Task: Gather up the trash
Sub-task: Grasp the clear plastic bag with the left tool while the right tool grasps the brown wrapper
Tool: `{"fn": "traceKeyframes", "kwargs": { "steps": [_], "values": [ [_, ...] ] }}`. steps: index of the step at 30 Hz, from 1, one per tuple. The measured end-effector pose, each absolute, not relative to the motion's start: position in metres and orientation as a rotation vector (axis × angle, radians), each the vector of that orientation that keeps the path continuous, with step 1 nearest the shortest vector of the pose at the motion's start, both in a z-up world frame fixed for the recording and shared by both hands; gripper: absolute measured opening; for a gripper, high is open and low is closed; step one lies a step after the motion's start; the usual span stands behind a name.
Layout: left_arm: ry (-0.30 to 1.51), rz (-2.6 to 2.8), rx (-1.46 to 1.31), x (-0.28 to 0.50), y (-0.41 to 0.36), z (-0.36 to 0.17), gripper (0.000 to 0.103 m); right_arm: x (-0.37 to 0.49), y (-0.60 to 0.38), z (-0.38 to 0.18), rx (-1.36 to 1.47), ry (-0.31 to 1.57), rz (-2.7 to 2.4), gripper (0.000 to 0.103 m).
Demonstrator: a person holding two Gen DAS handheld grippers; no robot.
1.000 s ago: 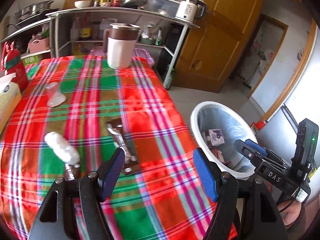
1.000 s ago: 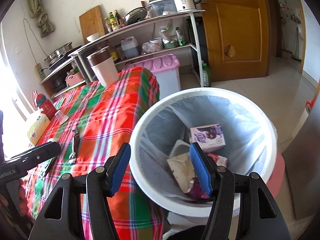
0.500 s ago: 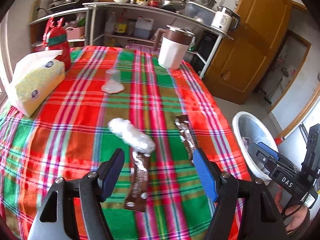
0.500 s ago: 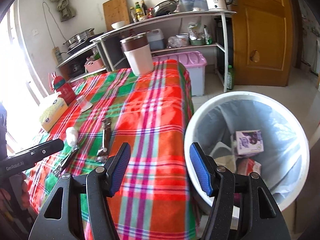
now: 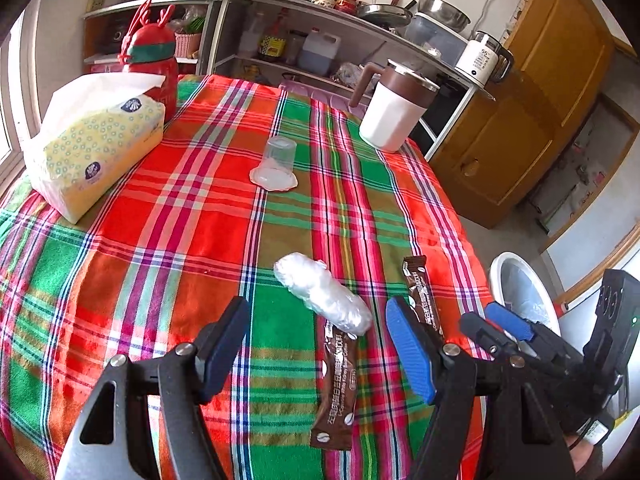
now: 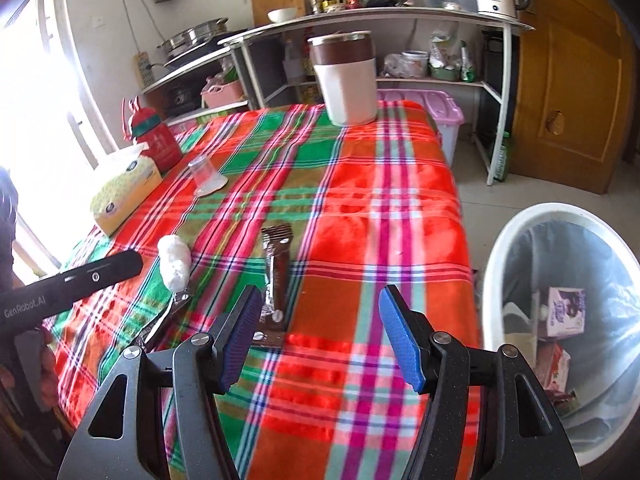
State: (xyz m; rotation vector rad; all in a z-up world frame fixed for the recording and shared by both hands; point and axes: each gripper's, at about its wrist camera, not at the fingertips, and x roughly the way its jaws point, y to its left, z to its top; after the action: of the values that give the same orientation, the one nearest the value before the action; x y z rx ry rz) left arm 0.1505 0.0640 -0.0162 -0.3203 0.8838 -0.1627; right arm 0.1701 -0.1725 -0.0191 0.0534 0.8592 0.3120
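A crumpled white plastic wad [image 5: 322, 298] lies on the plaid tablecloth [image 5: 200, 208], its near end resting on a brown coffee sachet [image 5: 336, 388]. A second brown sachet [image 5: 420, 296] lies just to its right. My left gripper [image 5: 317, 305] hovers open over the wad and the first sachet, holding nothing. My right gripper [image 6: 320, 294] is open and empty above the table's near edge, with the second sachet [image 6: 276, 276] just ahead of its left finger. The white lined trash bin [image 6: 516, 240] stands on the floor to the right and holds cartons and wrappers.
On the table stand a yellow tissue pack [image 5: 96, 152], a red bottle [image 5: 154, 60], an upturned clear cup [image 5: 278, 160] and a white-and-brown jug [image 5: 394, 116]. Kitchen shelves [image 6: 380, 16], a pink storage box [image 6: 436, 108] and a wooden door [image 6: 572, 80] lie beyond.
Both grippers have swung left, away from the bin and over the table. The bin slid to the right edge of both views, and the wad and sachets came under the left gripper.
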Motion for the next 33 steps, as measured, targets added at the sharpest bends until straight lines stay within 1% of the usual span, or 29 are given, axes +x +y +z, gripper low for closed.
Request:
{"fn": "traceKeyframes", "kwargs": {
  "steps": [8, 10, 12, 16, 18, 22, 23, 29, 30, 32, 33],
  "values": [
    [0.904, -0.157, -0.338, 0.166, 0.067, -0.022, 0.073, 0.186, -0.147, -0.026, 0.001, 0.904, 0.361, 0.062],
    [0.918, -0.153, -0.334, 0.17, 0.066, -0.024, 0.073, 0.188, -0.143, -0.029, -0.021, 0.91, 0.355, 0.057],
    [0.929, -0.157, -0.343, 0.173, 0.067, -0.028, 0.073, 0.189, -0.141, -0.032, -0.034, 0.918, 0.344, 0.046],
    [0.94, -0.155, -0.359, 0.177, 0.066, -0.032, 0.073, 0.191, -0.141, -0.037, -0.05, 0.926, 0.334, 0.04],
    [0.948, -0.158, -0.358, 0.18, 0.064, -0.034, 0.073, 0.191, -0.141, -0.037, -0.068, 0.922, 0.321, 0.034],
    [0.969, -0.178, -0.391, 0.185, 0.06, -0.039, 0.072, 0.191, -0.142, -0.037, -0.074, 0.913, 0.312, 0.029],
    [0.974, -0.172, -0.39, 0.186, 0.059, -0.041, 0.072, 0.191, -0.142, -0.037, -0.074, 0.911, 0.307, 0.026],
    [0.966, -0.146, -0.35, 0.185, 0.053, -0.041, 0.06, 0.193, -0.149, -0.037, -0.03, 0.908, 0.306, 0.016],
    [0.964, -0.146, -0.343, 0.186, 0.053, -0.041, 0.059, 0.192, -0.149, -0.037, -0.028, 0.907, 0.307, 0.015],
    [0.965, -0.14, -0.342, 0.186, 0.054, -0.041, 0.052, 0.192, -0.149, -0.036, -0.024, 0.905, 0.306, 0.014],
    [0.964, -0.137, -0.345, 0.186, 0.055, -0.041, 0.05, 0.191, -0.149, -0.036, -0.022, 0.903, 0.307, 0.014]
  ]
}}
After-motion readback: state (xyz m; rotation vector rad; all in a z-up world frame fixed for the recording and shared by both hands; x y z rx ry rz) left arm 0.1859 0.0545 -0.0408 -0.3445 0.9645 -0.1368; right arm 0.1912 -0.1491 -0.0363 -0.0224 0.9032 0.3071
